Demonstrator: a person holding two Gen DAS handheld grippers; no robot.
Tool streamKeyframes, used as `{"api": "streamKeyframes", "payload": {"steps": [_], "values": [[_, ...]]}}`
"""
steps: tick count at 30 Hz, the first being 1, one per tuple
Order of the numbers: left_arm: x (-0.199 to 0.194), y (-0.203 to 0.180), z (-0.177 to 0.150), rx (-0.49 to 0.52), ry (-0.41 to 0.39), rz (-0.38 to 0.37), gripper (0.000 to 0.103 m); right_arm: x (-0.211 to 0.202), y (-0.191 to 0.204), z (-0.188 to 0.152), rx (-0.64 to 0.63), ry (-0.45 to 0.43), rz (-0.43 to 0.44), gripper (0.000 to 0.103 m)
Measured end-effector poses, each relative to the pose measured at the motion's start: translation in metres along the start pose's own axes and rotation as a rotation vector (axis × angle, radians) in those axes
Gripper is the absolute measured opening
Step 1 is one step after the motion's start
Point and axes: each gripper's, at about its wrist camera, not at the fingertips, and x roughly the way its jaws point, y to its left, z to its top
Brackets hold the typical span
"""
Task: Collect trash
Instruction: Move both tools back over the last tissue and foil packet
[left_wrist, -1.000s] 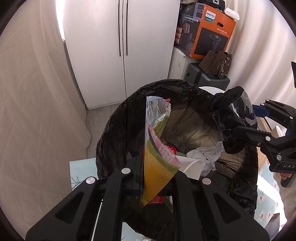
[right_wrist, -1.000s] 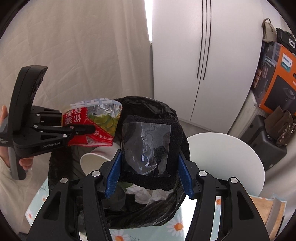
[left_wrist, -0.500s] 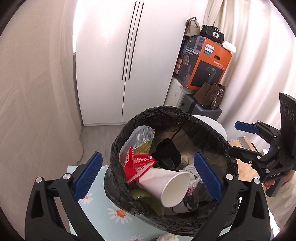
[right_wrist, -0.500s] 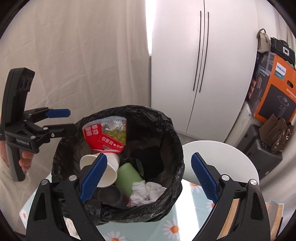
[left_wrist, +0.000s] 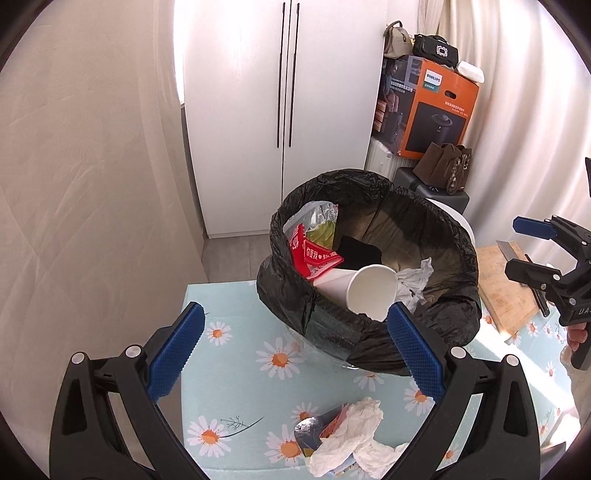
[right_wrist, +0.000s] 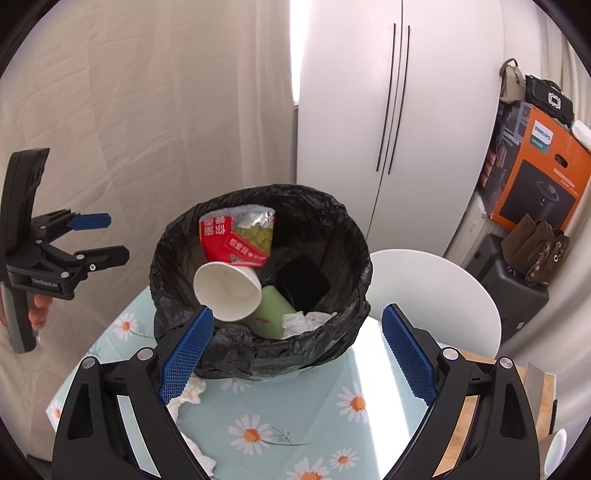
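Observation:
A bin lined with a black bag (left_wrist: 369, 332) (right_wrist: 258, 354) stands on the daisy tablecloth. Inside lie a red and green snack packet (left_wrist: 314, 251) (right_wrist: 236, 236), a white paper cup (left_wrist: 369, 291) (right_wrist: 227, 288), a black pouch (right_wrist: 303, 282), a green cup (right_wrist: 271, 314) and crumpled tissue (left_wrist: 413, 280). My left gripper (left_wrist: 295, 354) is open and empty, in front of the bin; it also shows in the right wrist view (right_wrist: 99, 238). My right gripper (right_wrist: 297, 358) is open and empty, also back from the bin. Crumpled tissue and a wrapper (left_wrist: 343, 439) lie on the cloth near the left gripper.
A wooden board (left_wrist: 506, 284) lies on the table right of the bin. A white chair back (right_wrist: 436, 295) stands behind the table. A white wardrobe (left_wrist: 280, 110), an orange box (left_wrist: 439, 110), bags and curtains fill the background.
Both grippers let go of their loads: the snack packet and the black pouch now lie in the bin. Both grippers have opened and pulled back from the bin.

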Motion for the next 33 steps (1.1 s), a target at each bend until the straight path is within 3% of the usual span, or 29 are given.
{"api": "streamKeyframes", "payload": {"steps": [21,33], "values": [[-0.080,-0.014,-0.101,-0.012,0.084,0.041,0.097,-0.056,0.071,-0.109,0.004,0.126,0.078,0.088],[-0.088,-0.016,-0.156,-0.021,0.151,0.063,0.097,-0.061,0.091,-0.163,0.037,0.178,0.088,0.088]]}}
